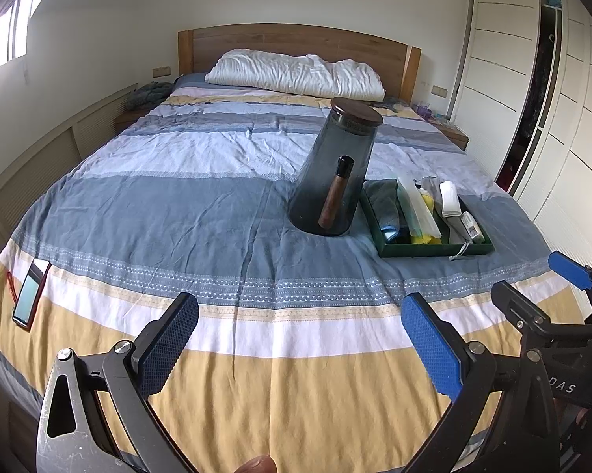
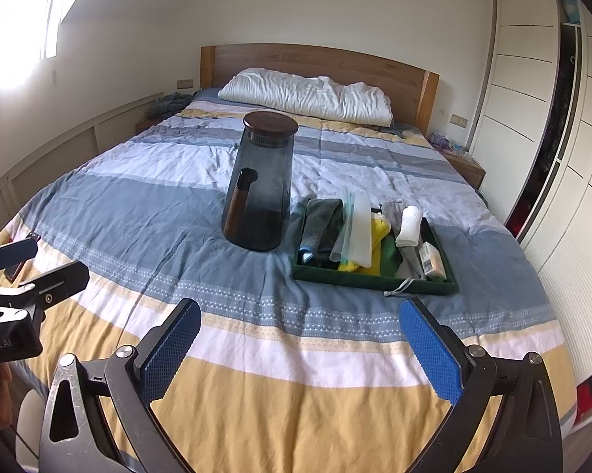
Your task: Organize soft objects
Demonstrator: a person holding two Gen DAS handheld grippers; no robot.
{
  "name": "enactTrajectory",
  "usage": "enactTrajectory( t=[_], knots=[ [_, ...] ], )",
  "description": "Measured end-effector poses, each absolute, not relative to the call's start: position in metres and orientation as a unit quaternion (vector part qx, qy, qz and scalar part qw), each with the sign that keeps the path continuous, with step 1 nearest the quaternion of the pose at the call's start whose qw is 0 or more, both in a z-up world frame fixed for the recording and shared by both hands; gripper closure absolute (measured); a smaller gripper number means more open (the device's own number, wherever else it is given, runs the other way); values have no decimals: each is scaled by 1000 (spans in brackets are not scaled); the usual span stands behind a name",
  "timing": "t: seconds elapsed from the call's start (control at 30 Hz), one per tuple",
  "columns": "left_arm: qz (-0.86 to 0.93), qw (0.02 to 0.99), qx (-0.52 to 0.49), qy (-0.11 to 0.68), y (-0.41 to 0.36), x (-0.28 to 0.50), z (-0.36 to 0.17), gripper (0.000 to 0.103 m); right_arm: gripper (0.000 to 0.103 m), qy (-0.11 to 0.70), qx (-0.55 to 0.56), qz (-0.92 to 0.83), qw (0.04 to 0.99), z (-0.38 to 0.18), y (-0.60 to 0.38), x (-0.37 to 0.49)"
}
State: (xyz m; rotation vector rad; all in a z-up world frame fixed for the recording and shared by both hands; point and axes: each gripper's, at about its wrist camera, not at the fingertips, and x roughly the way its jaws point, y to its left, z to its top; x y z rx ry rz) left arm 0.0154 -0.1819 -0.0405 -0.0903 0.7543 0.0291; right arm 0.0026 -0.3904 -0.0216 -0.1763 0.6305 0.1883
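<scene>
**Two open claws above a striped bed, tray of soft items ahead**

Left claw (image 1: 300,339) held over the yellow band at the foot of the bed (image 1: 217,205), fingers spread wide apart, nothing between the blue pads (image 1: 430,347). Right claw (image 2: 300,343) likewise spread and empty, over the same yellow and white stripes. Each claw visible at the edge of the other's view, side by side.

Dark green tray (image 2: 375,278) resting on the grey-blue band of the bedspread, well ahead of both claws and toward the right side of the bed. Packed inside: folded grey cloth (image 2: 323,216) at the left, clear zip bag (image 2: 355,224) leaning across the middle, yellow cloth (image 2: 380,232) beneath it, rolled white cloth (image 2: 410,224), small printed packet (image 2: 432,262) at the right end. Grey drawstring (image 2: 398,287) trailing over the near rim.

Smoked-glass pitcher (image 2: 262,185) with dark lid and wooden handle, upright, just beside the tray's left end.

White pillow (image 1: 296,73) against the wooden headboard (image 1: 296,39). Phone (image 1: 30,293) in a red case near the left edge of the bed. White wardrobe (image 1: 505,71) along the right wall.
</scene>
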Motion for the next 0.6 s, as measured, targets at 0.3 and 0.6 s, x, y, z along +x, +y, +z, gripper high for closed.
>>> enactTrajectory(
  t=[0.3,0.6],
  knots=[
    [13,928,-40,371,-186,13,-42,2,0,307,-82,91,944,-22,-392,5],
    [11,927,-40,372,-188,14,-43,2,0,308,-83,90,943,-22,-392,4]
  ],
)
